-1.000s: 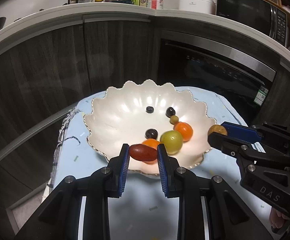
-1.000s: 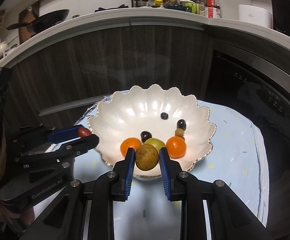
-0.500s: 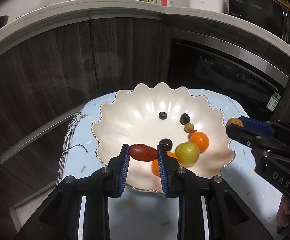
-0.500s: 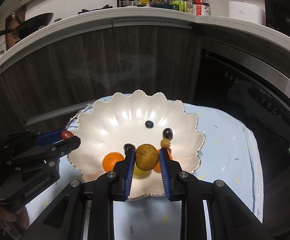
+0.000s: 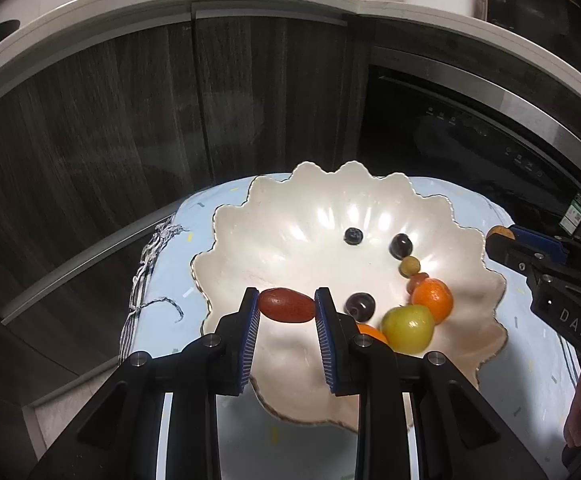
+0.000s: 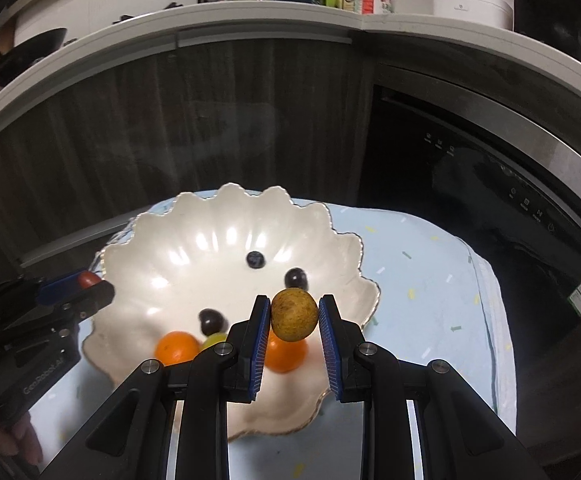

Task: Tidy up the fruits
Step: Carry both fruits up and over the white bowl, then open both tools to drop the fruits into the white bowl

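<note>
A white scalloped bowl (image 5: 290, 216) (image 6: 194, 224) sits on a pale blue cloth. My left gripper (image 5: 287, 309) is shut on an oblong red fruit (image 5: 286, 310), held over the bowl's near left side. In the right wrist view my right gripper (image 6: 294, 312) is shut on a round brown-yellow fruit (image 6: 293, 314) above the bowl's near right part. Inside the bowl lie a blueberry (image 5: 353, 236), dark grapes (image 5: 400, 245), a small green fruit (image 5: 410, 266), oranges (image 5: 432, 300) and a green apple (image 5: 407, 328). Each gripper shows at the edge of the other's view.
The blue cloth (image 6: 422, 280) covers a small table in front of dark wood cabinets (image 5: 130, 120) and a black oven (image 5: 470, 132). A white counter (image 6: 250, 20) above carries bottles and a rack. A frayed striped cloth (image 5: 146, 264) hangs at the table's left edge.
Both grippers have moved forward over the bowl with their fruits still held. The bowl has grown larger and slid lower in both views.
</note>
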The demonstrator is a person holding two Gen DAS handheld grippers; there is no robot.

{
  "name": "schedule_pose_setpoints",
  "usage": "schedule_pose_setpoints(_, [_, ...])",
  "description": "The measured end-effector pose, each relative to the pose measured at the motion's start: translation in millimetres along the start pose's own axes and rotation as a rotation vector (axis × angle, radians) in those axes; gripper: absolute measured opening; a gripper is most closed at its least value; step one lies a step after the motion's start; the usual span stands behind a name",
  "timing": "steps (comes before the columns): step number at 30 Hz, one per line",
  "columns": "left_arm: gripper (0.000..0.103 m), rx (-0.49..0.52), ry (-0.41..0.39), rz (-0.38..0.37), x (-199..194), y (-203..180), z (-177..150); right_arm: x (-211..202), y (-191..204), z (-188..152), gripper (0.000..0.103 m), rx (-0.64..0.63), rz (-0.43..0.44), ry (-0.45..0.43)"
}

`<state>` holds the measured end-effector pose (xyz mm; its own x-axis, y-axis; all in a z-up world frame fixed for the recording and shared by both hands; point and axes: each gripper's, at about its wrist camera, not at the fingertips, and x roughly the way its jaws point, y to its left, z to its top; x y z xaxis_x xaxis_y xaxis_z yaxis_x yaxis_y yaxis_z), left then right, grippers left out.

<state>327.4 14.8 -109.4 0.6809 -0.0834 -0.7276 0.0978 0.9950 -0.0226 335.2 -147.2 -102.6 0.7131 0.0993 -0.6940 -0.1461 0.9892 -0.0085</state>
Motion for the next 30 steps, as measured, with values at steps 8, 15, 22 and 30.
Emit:
schedule_pose_setpoints(8, [0.028, -0.014, 0.019, 0.016, 17, 6, 8, 22, -7, 9, 0.027, 0.023, -0.026, 0.033])
schedule_pose_setpoints(15, [0.040, -0.026, 0.037, 0.023, 26, 8, 12, 36, -11, 11, 0.027, 0.035, -0.030, 0.061])
schedule_pose_setpoints(22, [0.058, -0.042, 0.024, 0.036, 24, 11, 13, 39, -8, 13, 0.031, 0.023, -0.027, 0.071])
schedule_pose_setpoints(30, [0.078, -0.058, 0.011, 0.044, 16, 13, 15, 27, -1, 12, 0.067, -0.001, -0.028, 0.037])
